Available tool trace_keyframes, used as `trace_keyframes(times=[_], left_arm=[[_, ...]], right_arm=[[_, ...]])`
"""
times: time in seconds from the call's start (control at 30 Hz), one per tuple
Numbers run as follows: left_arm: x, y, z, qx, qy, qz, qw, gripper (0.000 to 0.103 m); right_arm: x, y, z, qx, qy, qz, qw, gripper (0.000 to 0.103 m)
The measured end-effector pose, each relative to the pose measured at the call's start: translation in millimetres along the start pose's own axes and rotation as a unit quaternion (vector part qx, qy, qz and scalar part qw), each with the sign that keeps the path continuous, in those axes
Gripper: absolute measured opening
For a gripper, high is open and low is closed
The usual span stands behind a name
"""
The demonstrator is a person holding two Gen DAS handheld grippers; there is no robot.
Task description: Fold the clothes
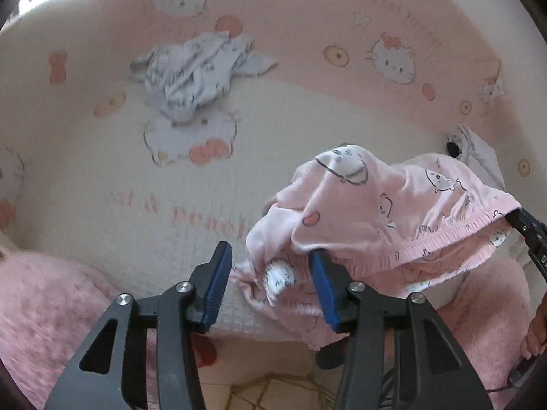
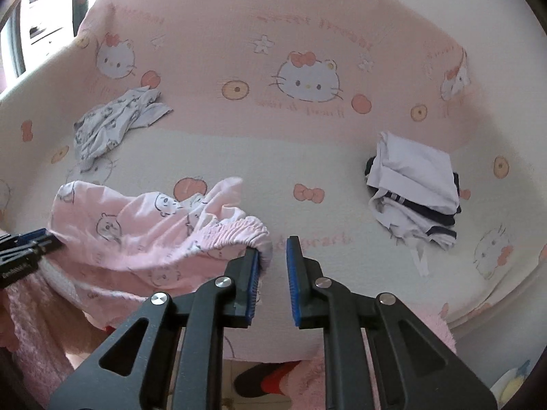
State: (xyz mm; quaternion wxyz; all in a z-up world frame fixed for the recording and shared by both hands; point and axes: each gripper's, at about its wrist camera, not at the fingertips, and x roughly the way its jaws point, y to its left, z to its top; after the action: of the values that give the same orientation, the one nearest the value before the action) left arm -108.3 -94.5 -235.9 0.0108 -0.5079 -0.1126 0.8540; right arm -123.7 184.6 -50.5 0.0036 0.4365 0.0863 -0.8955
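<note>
L gripper (image 1: 271, 266), near edge of bed: jaws spread wide, blue pads apart. Its R-side pad (image 1: 323, 283) sits under a fold of the pink shorts (image 1: 376, 212); other pad bare, nothing pinched between them. Cloth only draped over one finger.

R gripper (image 2: 275, 259): jaws also spread, gap clear between pads. The elastic waistband (image 2: 239, 230) hooks over the tip of its L-side finger (image 2: 251, 266); no pinch.

Pink shorts, cartoon print, hang bunched between the two grippers, at 1-2 o'clock in L wrist view, 9-10 o'clock in R wrist view. Lower part sags toward bed edge.

Bed sheet (image 2: 307, 171), cream and pink bands w/ cat-face print, fills both views. A fuzzy pink sleeve or robe (image 1: 51, 300) at 8 o'clock in L view; a hand (image 1: 536, 328) partly seen at 4 o'clock.

Farther out: folded stack of white and navy clothes (image 2: 415, 184) at 2-3 o'clock in R view, well apart from shorts. Crumpled grey-white printed garment (image 1: 195, 71) at 11 o'clock in L view, lying loose on sheet, near the pink band.

Below bed edge, 6 o'clock in R view: dark shoe w/ red (image 2: 263, 381) on floor.
</note>
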Motion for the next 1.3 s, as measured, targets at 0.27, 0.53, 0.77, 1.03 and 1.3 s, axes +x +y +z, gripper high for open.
trace_keyframes(times=[0.27, 0.53, 0.77, 1.03, 1.3], left_arm=[[31, -23, -16, 0.037, 0.044, 0.011, 0.9983, 0.049], [41, -31, -17, 0.057, 0.052, 0.041, 0.9962, 0.042], [23, -37, -13, 0.068, 0.018, 0.058, 0.9958, 0.016], [6, -43, -9, 0.077, -0.011, 0.073, 0.9943, 0.016], [8, -40, -10, 0.063, 0.013, 0.067, 0.9957, 0.016]], right_arm=[[0, 6, 0, -0.003, 0.004, 0.004, 1.0, 0.017], [3, 2, 0, -0.001, 0.016, 0.006, 1.0, 0.018], [-3, 6, 2, -0.004, 0.014, 0.018, 1.0, 0.019], [6, 18, -5, -0.039, 0.013, 0.009, 0.999, 0.03], [34, 48, -28, -0.114, 0.024, 0.012, 0.993, 0.031]])
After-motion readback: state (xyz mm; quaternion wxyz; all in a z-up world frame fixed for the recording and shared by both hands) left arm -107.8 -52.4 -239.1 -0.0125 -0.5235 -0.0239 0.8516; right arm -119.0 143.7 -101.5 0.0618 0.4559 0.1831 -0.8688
